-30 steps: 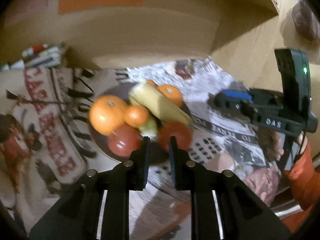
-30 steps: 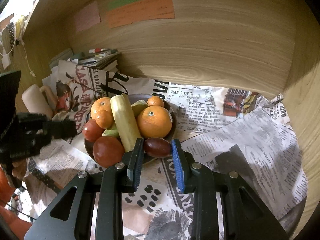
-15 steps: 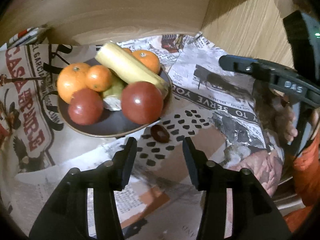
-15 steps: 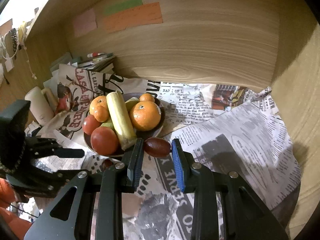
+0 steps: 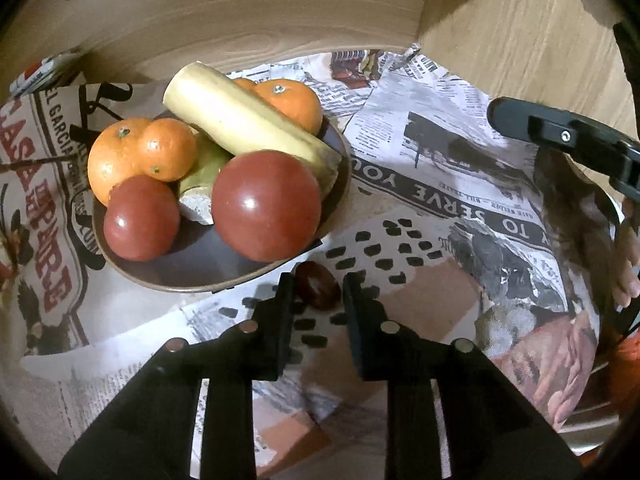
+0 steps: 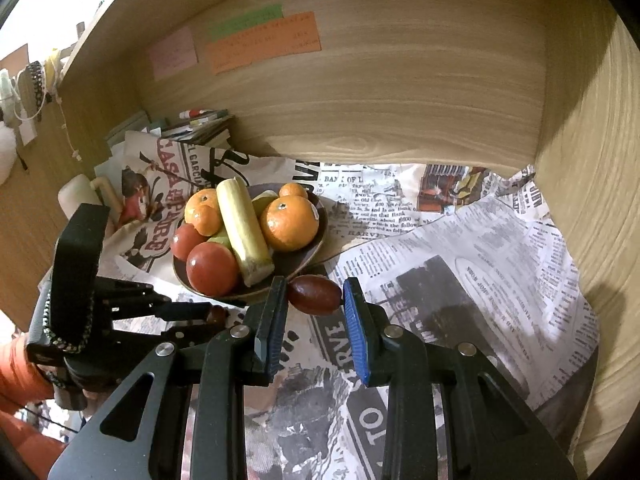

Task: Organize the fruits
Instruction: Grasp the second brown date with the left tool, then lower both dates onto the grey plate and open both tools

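Note:
A dark brown plate holds several oranges, two red tomatoes, a pale yellow banana-like fruit and a green piece. My left gripper is open, its fingers on either side of a small dark red fruit that lies on the newspaper just in front of the plate. It shows in the right wrist view too. My right gripper is shut on a dark red oval fruit, held above the newspaper right of the plate.
Newspaper sheets cover the surface inside a wooden alcove with a back wall and a right wall. Sticky notes hang on the back wall. Books and a cream mug stand at the left.
My left gripper opened, drew back from the plate and came down around the small dark red fruit on the paper. My right gripper pulled back from the plate with its oval fruit.

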### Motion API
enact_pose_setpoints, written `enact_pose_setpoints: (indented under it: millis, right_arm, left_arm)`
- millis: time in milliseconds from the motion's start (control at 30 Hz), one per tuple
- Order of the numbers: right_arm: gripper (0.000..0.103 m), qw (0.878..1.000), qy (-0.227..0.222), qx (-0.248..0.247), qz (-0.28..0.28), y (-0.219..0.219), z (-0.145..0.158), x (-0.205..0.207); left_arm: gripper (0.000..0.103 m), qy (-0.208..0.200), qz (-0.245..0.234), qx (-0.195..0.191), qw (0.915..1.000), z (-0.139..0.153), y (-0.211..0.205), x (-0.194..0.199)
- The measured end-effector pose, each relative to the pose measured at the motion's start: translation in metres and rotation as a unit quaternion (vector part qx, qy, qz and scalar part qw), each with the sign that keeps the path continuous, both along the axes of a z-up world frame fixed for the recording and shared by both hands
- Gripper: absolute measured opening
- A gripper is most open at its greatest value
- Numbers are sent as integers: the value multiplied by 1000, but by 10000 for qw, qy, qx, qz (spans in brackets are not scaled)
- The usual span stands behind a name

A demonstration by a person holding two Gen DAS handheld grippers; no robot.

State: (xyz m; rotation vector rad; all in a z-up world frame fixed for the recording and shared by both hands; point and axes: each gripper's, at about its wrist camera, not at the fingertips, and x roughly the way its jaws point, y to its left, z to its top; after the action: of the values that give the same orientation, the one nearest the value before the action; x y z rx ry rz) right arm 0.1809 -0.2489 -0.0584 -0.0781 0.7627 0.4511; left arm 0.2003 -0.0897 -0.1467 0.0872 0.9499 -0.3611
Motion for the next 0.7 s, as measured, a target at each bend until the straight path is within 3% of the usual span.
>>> enact_pose_setpoints:
  millis: [267,700]
  right_arm:
    - [26,9999,-22,-90,137,12,0,4]
    - [26,9992,-51,-157,351,45,0,21]
  left_arm:
    - [21,-67,-29,-252,9997,13,18,-10]
    - [21,-996,299,-411,9937,82,65,-11]
